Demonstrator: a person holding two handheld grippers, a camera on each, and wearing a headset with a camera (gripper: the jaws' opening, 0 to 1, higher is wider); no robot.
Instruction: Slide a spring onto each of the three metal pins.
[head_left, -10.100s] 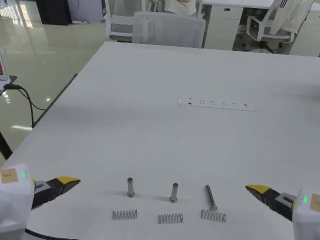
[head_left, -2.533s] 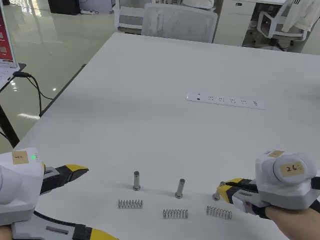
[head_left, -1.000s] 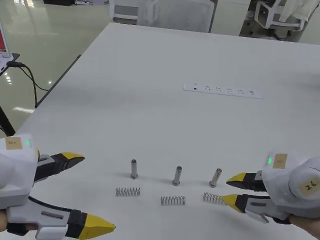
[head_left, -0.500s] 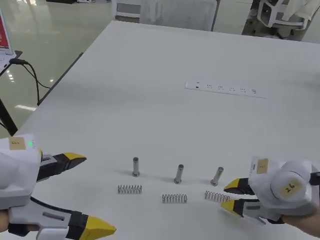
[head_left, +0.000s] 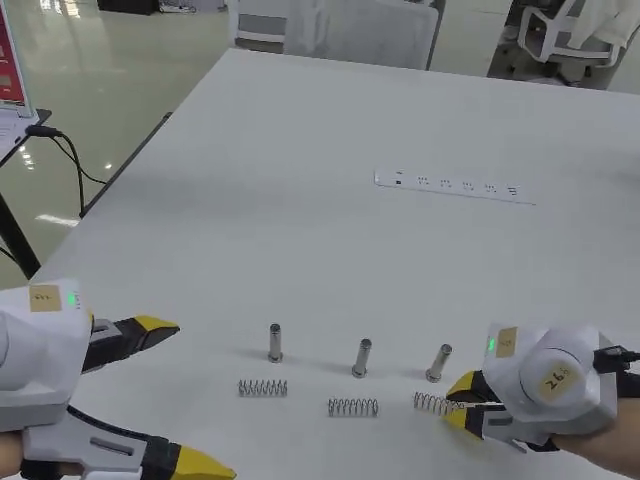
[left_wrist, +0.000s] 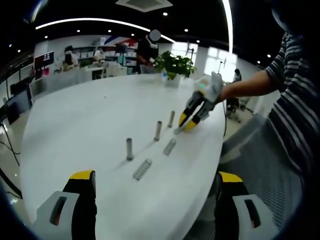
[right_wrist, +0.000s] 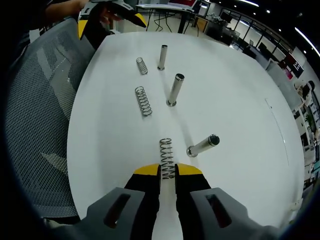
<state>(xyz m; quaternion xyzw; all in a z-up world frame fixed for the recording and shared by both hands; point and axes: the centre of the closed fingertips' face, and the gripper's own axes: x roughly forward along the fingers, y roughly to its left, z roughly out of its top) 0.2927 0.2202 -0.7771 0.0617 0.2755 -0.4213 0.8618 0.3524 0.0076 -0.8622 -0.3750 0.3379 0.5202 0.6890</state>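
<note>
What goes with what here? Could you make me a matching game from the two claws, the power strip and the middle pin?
1. left yellow-tipped claw
2. right yellow-tipped claw
3. long white power strip
4. middle silver metal pin

A. pinching the end of a thin wire coil spring
B. standing upright, no spring on it
C. jaws wide apart, holding nothing
D. lying flat, farther across the white table

Pairs: 1-C, 2-A, 3-D, 4-B.

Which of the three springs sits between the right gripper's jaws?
The small metal coil spring furthest right in the head view: its near end sits between the jaws of the right gripper; the other two lie free.
</note>
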